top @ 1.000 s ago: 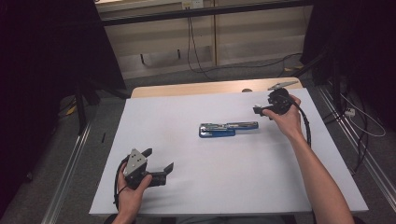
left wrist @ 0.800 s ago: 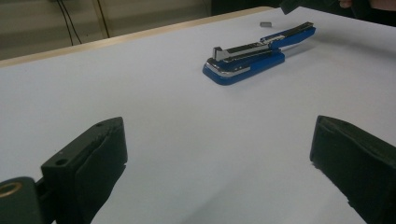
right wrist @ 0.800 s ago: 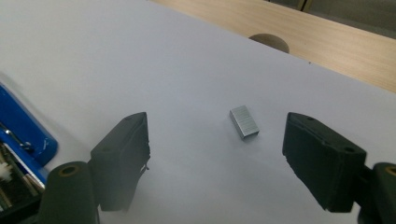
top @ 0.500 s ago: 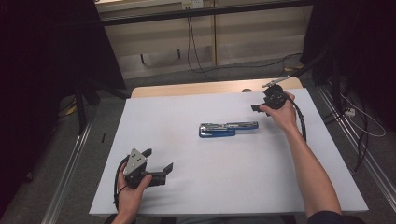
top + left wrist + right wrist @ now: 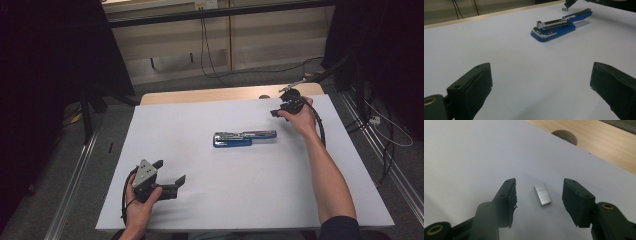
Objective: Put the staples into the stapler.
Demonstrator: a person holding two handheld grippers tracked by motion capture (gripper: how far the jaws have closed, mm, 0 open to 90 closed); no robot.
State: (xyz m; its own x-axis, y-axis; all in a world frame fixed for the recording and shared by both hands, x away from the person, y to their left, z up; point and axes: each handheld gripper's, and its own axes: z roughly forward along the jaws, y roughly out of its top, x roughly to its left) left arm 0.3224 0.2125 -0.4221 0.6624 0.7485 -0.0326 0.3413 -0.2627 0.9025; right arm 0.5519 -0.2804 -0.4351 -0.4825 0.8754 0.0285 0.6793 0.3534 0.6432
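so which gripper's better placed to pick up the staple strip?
Right. The right gripper has its jaws on either side of the staple strip, just closing in, pads not yet touching. The left gripper rests open at the near left, beyond the stapler.

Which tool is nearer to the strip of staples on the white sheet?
Right. The right tool brackets the strip of staples, its closing jaws clear of it. The left tool sits at the near left, beyond the open blue stapler.
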